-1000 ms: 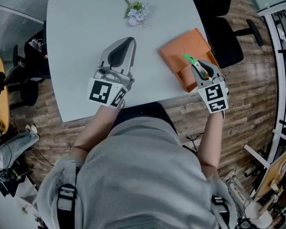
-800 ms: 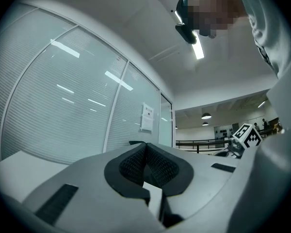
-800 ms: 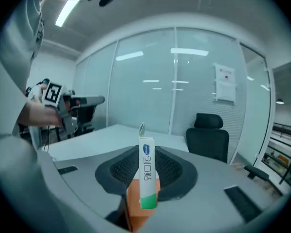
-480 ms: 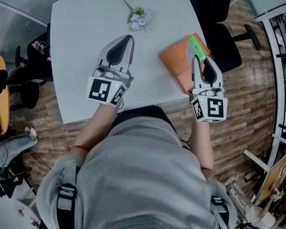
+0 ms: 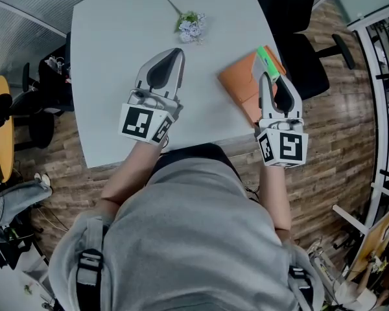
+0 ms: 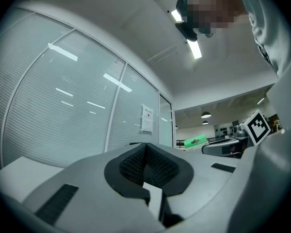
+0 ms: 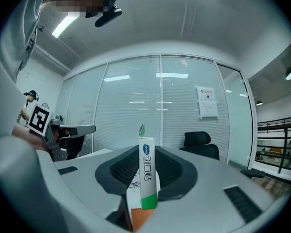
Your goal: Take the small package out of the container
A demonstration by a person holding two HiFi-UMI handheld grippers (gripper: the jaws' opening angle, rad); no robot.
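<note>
The small package [image 5: 267,61], a slim white and green box, is clamped between the jaws of my right gripper [image 5: 270,75]. It is held above the orange container [image 5: 241,87] at the table's right edge. In the right gripper view the package [image 7: 146,176] stands upright between the pads, with the right gripper [image 7: 146,155] pointing level. My left gripper [image 5: 174,56] hovers over the middle of the white table [image 5: 110,37]. Its jaws meet at the tips with nothing between them. From the left gripper [image 6: 145,147] view, the green package [image 6: 195,141] shows far off to the right.
A small sprig of flowers [image 5: 190,22] lies at the far side of the table. A black office chair [image 5: 298,44] stands just beyond the orange container. Glass partition walls surround the room. Wooden floor lies to the right of the table.
My right gripper has lifted the package up out of the orange container and turned from pointing down to level. The left gripper has hardly moved.
</note>
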